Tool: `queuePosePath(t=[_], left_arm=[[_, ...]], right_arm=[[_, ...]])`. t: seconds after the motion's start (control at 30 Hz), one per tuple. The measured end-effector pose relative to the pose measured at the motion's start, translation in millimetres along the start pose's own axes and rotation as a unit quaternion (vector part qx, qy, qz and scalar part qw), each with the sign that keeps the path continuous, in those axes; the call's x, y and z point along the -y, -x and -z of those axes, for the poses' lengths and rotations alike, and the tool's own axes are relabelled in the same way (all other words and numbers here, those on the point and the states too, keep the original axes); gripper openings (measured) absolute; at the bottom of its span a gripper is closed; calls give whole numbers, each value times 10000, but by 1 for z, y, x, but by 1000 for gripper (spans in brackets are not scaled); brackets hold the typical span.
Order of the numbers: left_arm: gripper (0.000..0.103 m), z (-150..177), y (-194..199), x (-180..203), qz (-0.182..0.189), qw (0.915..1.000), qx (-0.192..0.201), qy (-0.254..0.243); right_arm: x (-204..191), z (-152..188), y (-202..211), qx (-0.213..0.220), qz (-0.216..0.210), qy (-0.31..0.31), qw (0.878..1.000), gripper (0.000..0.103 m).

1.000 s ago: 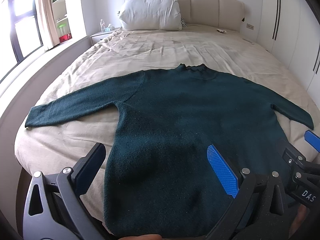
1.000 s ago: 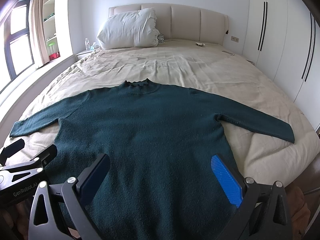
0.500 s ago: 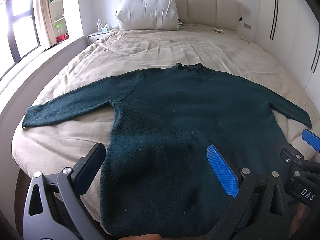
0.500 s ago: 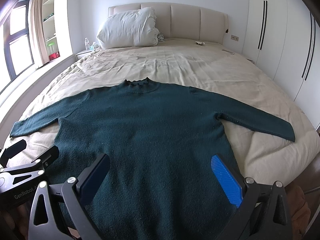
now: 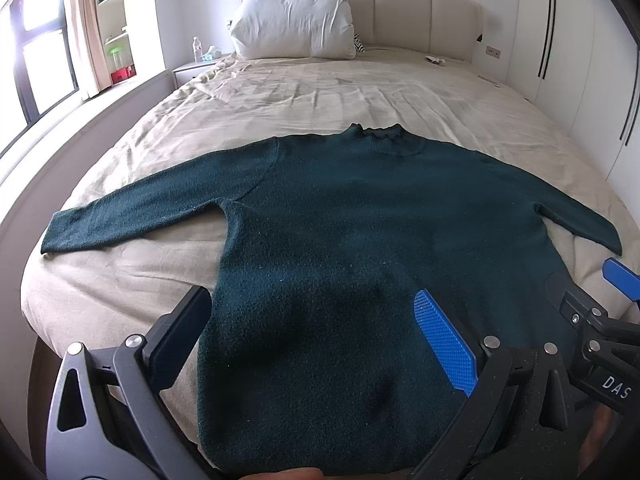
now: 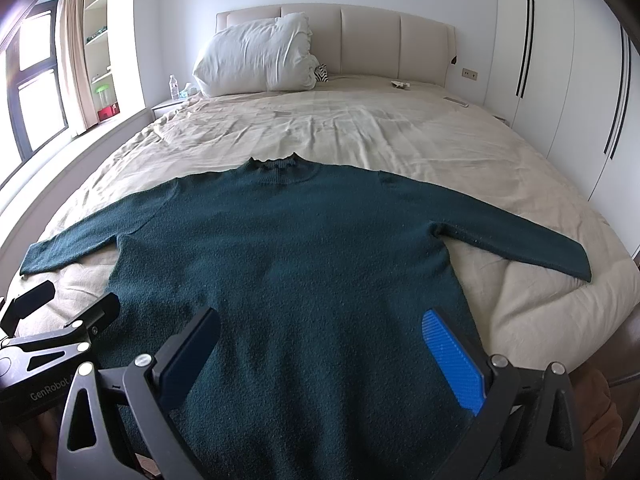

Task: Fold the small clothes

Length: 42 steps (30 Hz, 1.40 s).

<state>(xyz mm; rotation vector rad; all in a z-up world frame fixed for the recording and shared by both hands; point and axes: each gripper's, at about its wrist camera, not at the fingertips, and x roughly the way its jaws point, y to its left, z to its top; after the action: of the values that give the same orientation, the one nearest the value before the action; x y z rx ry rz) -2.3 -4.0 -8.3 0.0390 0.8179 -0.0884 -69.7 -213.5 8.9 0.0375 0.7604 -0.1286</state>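
**Sweater flat on bed, both grippers apart above hem**

- Sweater (image 5: 360,240): dark green, spread flat on the bed (image 5: 320,92), sleeves out to both sides, collar toward the headboard (image 6: 340,28), hem at the near edge.
- Left gripper (image 5: 312,328): jaws wide apart, over the hem's left part, holding nothing.
- Right gripper (image 6: 320,344): jaws wide apart, over the hem's right part, holding nothing.
- Pillow (image 5: 292,20): white, against the headboard.
- Bottle (image 6: 173,86): on the nightstand beside the bed.
- Wardrobe (image 6: 560,60): white, along the right.
- Writing: "GenRobot" on the left gripper in the right view; "DAS" on the right gripper in the left view.
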Motion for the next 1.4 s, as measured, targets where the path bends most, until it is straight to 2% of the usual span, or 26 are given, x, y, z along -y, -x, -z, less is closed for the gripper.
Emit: queuePosePath(t=[1.2,1.3,1.4], left_arm=[[103,3,-6,-4,32,10000,-75,17],[103,3,-8,-5,145,9998,-130,33],[103,4,-14,-11,477,9984,-253,181]], right_arm=[[0,1,-2,-27,-14,-12,10000,103],[1,-1,-2,-31,-18,-16,10000,103],[3,-7,-1,-27,-21,-26,10000,103]])
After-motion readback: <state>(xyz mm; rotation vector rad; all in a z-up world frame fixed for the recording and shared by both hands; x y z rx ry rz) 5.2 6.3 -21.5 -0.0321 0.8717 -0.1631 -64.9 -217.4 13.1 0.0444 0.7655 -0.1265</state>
